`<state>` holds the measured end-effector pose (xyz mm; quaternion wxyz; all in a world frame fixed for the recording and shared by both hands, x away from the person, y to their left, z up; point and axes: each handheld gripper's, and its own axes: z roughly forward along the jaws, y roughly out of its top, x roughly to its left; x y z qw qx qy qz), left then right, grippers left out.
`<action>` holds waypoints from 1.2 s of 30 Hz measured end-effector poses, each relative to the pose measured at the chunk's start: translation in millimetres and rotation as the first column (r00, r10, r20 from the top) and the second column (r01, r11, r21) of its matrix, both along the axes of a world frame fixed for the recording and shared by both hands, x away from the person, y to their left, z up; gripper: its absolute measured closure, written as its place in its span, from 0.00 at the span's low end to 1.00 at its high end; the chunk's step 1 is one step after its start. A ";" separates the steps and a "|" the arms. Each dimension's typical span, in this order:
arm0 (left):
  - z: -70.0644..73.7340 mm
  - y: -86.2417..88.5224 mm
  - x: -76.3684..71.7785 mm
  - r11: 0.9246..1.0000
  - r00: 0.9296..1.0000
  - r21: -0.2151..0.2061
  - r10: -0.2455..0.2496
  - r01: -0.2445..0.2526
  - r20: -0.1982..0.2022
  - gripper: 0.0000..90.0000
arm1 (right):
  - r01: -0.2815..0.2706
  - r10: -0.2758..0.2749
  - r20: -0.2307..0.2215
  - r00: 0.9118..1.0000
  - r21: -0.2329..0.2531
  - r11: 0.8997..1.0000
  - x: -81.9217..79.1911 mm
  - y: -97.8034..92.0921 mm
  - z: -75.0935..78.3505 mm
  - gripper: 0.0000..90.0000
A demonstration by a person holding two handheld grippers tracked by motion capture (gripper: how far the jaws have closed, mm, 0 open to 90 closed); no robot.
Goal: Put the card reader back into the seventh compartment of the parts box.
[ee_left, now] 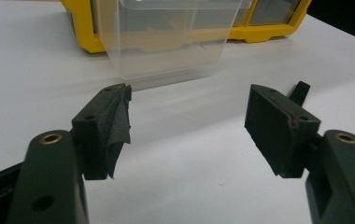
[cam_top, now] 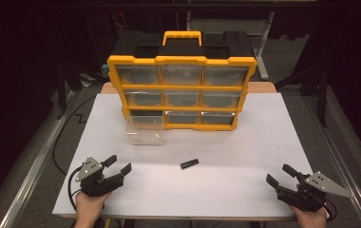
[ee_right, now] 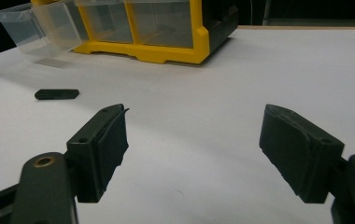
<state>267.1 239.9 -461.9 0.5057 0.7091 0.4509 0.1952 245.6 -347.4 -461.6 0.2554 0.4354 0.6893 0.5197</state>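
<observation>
Near edge: left gripper and right gripper parked at corners of white surface, both spread wide, holding nothing, likely staged for a reach. Mid: small black piece lying flat, apart from both, nearer centre. Beyond, left of centre: clear drawer pulled out of yellow organizer, bottom-left slot, prob. opened to receive the piece. Far: organizer upright, other drawers shut.
</observation>
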 end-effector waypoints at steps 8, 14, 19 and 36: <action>0.1 -0.3 0.2 1.000 1.000 -0.001 0.002 -0.002 0.000 0.35 | -0.001 0.001 -0.002 1.000 0.001 1.000 0.2 -0.2 -0.1 0.27; 0.5 -1.2 -0.2 1.000 1.000 -0.002 -0.001 0.001 0.002 0.35 | 0.000 0.000 -0.002 1.000 0.002 1.000 0.2 -0.4 0.0 0.27; 1.3 -1.5 -0.5 1.000 1.000 -0.007 -0.004 0.004 0.005 0.35 | 0.002 -0.002 0.003 1.000 0.005 1.000 0.0 -0.1 0.0 0.27; 4.1 -7.3 1.0 1.000 1.000 -0.016 -0.022 0.022 0.015 0.35 | 0.000 0.000 0.006 1.000 0.006 1.000 -0.5 0.1 0.4 0.27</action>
